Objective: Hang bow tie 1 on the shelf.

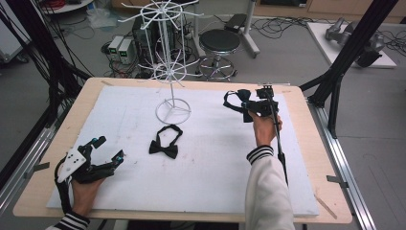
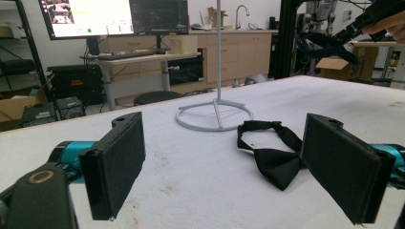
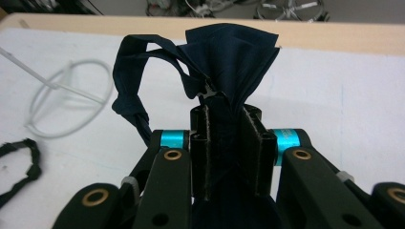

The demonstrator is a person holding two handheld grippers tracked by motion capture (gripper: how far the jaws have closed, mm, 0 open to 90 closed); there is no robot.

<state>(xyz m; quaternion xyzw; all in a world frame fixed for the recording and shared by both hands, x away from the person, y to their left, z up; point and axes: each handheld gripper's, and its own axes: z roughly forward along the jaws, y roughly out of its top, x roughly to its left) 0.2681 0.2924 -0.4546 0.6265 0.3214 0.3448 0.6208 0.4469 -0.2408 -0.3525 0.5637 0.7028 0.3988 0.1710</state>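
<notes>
While our right gripper (image 3: 224, 148) clamps its jaws on a dark blue bow tie (image 3: 229, 57) lifted above the far right of the white mat (image 1: 210, 182), our left gripper (image 1: 106, 149) rests at the near left. Its jaws stand wide apart, holding nothing, facing the black bow tie (image 2: 270, 160) lying near the wire stand (image 1: 171, 108).

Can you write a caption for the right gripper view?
Right gripper shut on a dark bow tie, above the white table.
</notes>
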